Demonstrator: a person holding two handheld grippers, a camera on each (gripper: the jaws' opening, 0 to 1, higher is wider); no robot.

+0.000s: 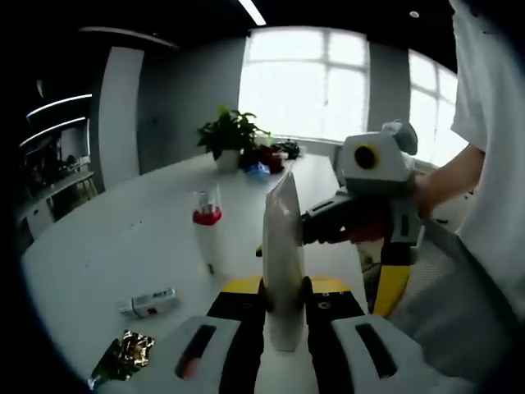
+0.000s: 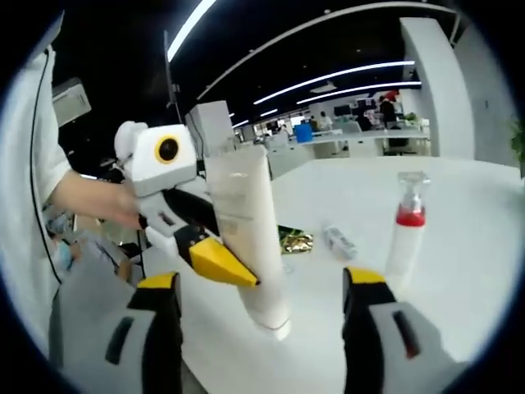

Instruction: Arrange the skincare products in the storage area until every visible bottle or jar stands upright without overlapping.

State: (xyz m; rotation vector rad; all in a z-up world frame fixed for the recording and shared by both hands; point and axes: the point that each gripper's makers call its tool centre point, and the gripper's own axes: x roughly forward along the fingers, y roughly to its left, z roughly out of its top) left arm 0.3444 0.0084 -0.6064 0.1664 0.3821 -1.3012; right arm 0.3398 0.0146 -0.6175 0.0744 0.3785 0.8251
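Three skincare items sit on the white desk (image 1: 98, 246): one upright white tube (image 1: 284, 263), one red-collared spray bottle (image 1: 207, 230), one small tube (image 1: 149, 303) lying flat. The left gripper (image 2: 215, 261) pinches the upright tube cap-down at the desk's near edge; the right gripper (image 2: 261, 328) hovers beside it, fingers spread.

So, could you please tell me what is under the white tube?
The tube stands cap-down on the white table, with the left claw shut on it. Its cap hides the spot beneath.
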